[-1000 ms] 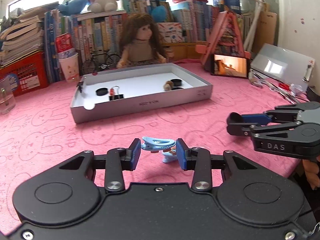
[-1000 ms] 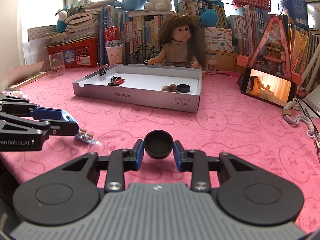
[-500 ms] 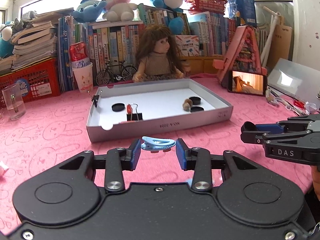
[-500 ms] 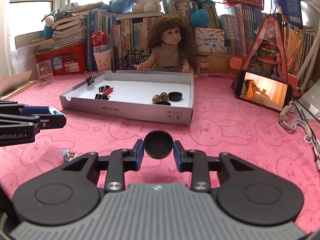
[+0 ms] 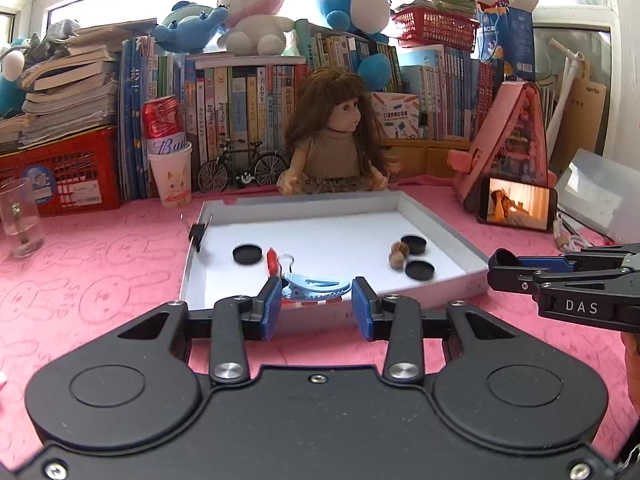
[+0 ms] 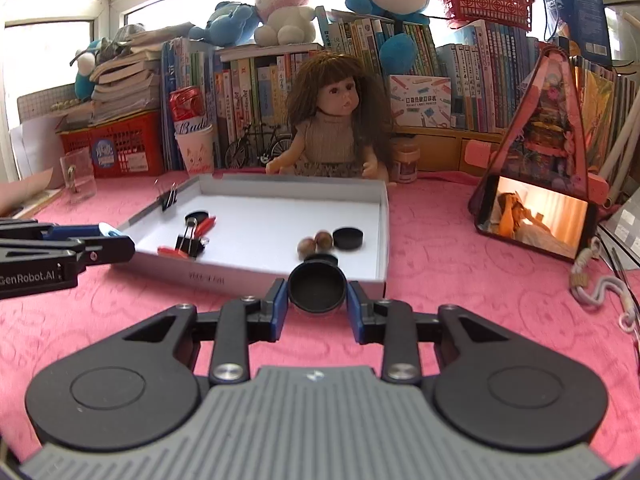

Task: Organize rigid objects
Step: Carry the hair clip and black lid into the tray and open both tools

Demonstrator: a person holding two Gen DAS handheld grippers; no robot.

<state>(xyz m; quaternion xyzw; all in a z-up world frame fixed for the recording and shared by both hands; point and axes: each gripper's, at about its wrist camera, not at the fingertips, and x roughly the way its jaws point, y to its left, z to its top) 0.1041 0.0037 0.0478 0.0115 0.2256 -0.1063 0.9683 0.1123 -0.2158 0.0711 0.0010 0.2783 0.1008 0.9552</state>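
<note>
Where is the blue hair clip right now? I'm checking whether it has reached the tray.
In the left wrist view, the blue hair clip is clamped in the left gripper, over the near wall of the white tray, not yet set down.

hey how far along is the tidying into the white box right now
Done: black caps, two nuts and binder clips already lie in the white box. In hand: the left gripper holds a blue hair clip, the right gripper a black cap. Left: dropping both in.

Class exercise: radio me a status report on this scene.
Left gripper jaws shut on blue clip. Right gripper holds black cap. White tray ahead, path clear.
</note>
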